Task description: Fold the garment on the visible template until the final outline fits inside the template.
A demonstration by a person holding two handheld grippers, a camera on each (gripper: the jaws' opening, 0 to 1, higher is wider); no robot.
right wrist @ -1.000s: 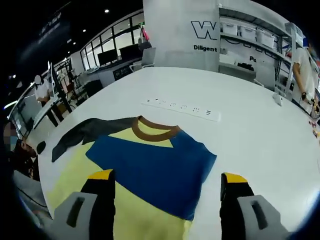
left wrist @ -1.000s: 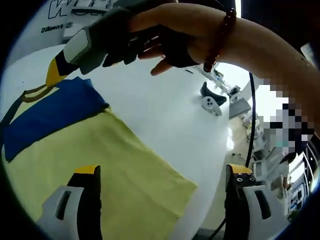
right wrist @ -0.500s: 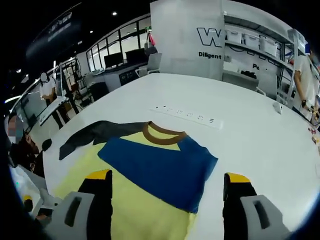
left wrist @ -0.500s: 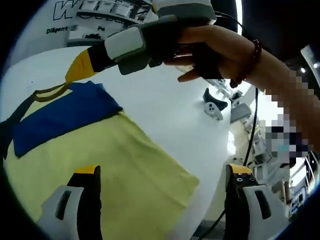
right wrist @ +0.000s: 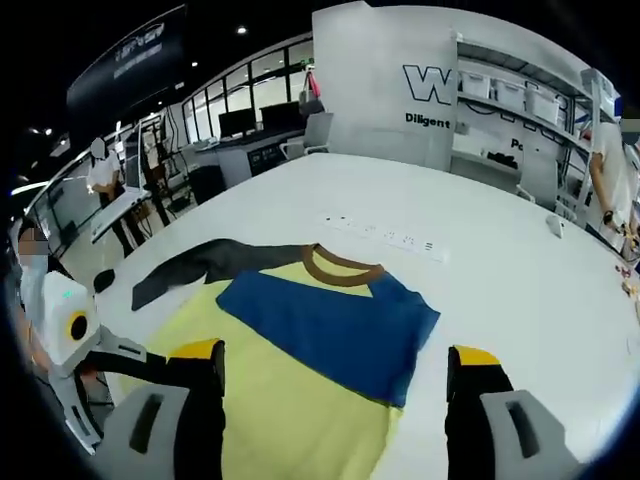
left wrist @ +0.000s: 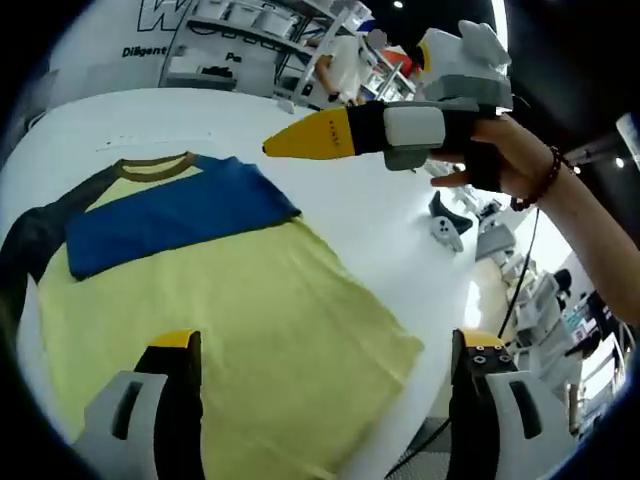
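A yellow T-shirt (left wrist: 230, 310) lies flat on the white table (left wrist: 380, 230). Its blue sleeve (left wrist: 170, 215) is folded across the chest below the brown collar (left wrist: 155, 163), and a dark grey sleeve (left wrist: 30, 240) stretches out at the left. My left gripper (left wrist: 325, 370) hovers open over the yellow lower half, holding nothing. In the left gripper view my right gripper (left wrist: 300, 140), held by a hand (left wrist: 505, 165), hangs above the table past the blue sleeve. In the right gripper view the right gripper (right wrist: 335, 365) is open above the shirt (right wrist: 280, 400), near the blue sleeve (right wrist: 325, 330).
A white power strip (right wrist: 385, 235) lies on the table (right wrist: 500, 290) beyond the collar. A small black-and-white device (left wrist: 445, 225) rests near the table's right edge. Shelves, desks and people (right wrist: 610, 140) stand around the room. Bare tabletop surrounds the shirt.
Both views have shifted with the hands. In the left gripper view the right gripper has swung from over the shirt's collar end out to the right. The shirt lies as before.
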